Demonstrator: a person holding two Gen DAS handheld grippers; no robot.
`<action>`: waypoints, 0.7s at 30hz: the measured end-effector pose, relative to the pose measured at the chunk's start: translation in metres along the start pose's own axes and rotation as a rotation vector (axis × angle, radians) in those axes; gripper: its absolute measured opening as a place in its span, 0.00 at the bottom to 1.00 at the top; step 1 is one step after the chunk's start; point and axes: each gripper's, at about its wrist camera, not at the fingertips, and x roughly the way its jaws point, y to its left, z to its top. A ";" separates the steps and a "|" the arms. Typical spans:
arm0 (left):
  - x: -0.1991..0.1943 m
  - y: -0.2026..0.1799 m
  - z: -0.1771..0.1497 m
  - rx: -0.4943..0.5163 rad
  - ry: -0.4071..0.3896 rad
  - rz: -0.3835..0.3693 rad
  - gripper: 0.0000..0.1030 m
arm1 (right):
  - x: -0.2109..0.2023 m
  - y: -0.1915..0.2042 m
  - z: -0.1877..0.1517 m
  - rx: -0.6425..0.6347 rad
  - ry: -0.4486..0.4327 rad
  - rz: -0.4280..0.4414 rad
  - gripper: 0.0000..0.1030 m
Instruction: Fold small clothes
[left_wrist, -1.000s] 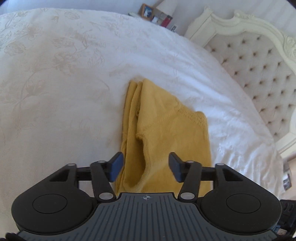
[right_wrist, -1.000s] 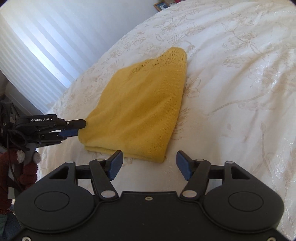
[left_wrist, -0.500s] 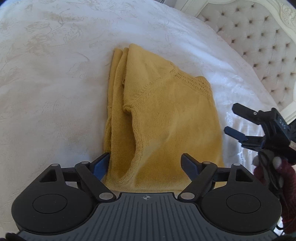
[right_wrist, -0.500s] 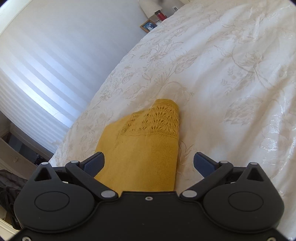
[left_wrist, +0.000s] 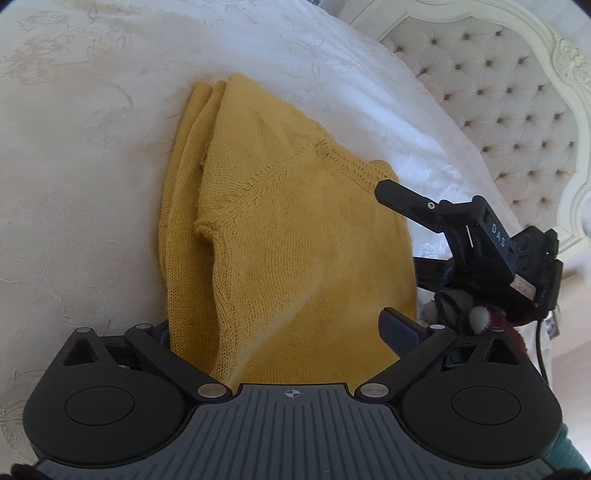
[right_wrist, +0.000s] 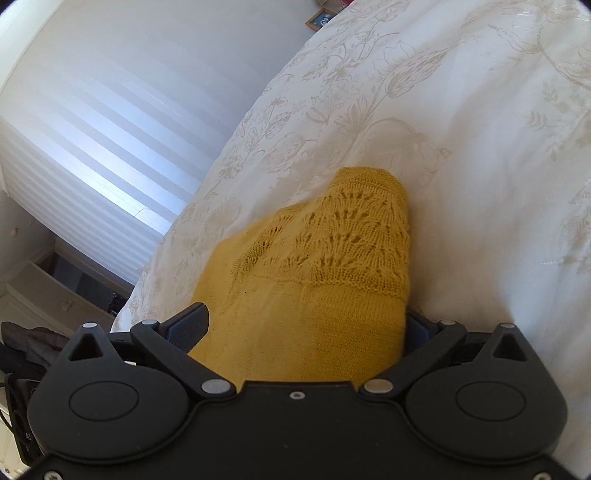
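Two pairs of fingers straddle one folded yellow knit sweater (left_wrist: 295, 236) lying on the white bed (left_wrist: 74, 166). The left gripper (left_wrist: 275, 328) is still widening its fingers, pads clear of the cloth; the right gripper (right_wrist: 301, 325) stands released over the lacy end, toward the bed's headboard (left_wrist: 517, 110) edge.

Mustard-yellow knit (left_wrist: 288, 236), small garment, folded into a long narrow stack w/ several layers showing along one long edge. Lies flat on white bedspread (left_wrist: 74, 184). One end has an openwork lace band (right_wrist: 354, 240); rest is plain stitch w/ raised seam lines.
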 end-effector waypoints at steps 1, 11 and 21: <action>-0.001 0.002 0.000 -0.013 -0.003 -0.015 0.99 | 0.002 0.000 0.001 -0.002 -0.001 0.009 1.00; -0.008 0.016 -0.003 -0.119 0.023 -0.084 0.16 | -0.014 0.010 -0.003 -0.001 -0.019 -0.098 0.34; -0.025 -0.040 -0.056 -0.044 0.143 -0.174 0.14 | -0.102 0.070 -0.020 -0.051 0.008 -0.247 0.34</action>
